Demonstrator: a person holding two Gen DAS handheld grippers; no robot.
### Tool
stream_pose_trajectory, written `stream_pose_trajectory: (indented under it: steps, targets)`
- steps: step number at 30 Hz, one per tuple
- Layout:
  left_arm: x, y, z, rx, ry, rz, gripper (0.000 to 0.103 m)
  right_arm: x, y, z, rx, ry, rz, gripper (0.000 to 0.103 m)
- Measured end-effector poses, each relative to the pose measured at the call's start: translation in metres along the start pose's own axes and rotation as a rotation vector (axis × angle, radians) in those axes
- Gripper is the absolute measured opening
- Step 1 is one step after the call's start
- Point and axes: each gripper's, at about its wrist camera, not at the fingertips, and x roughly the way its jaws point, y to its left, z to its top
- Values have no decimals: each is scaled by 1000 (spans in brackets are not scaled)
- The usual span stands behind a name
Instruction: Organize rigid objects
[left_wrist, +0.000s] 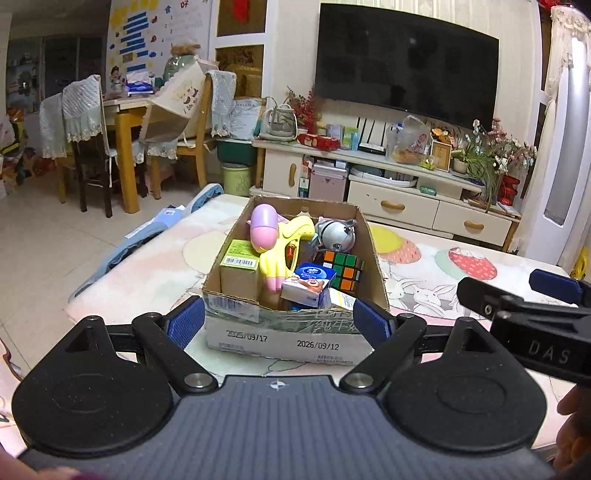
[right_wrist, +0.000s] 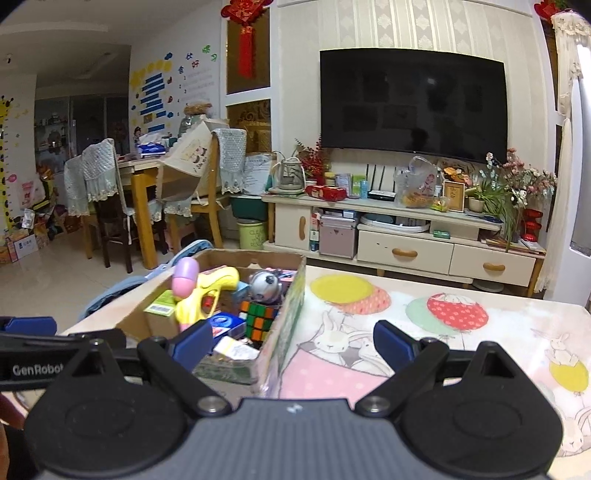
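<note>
Hovering just short of the cardboard box, the left tongs gape wide with nothing between them; the right tongs are spread just as wide and bare over the tabletop. Everything rigid sits inside the box: water pistol, puzzle cube, green carton. Packed away already, or about to be unpacked? Either fits. Readable: dates 2025/09/17 and 2026/09/12 on the box, "GenRobot" and "DAS" on the tools.
</note>
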Motion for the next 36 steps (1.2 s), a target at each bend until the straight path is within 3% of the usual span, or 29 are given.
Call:
stream_pose_trajectory:
  steps: [23,36]
  targets:
    - [-10,-8,-7,15,-45,15,103,-20,21,-8,-49,-41,-17,94]
    - [2,-27,-16,41,-21,24,103,-4,2,-20,-11,-8,-25,95]
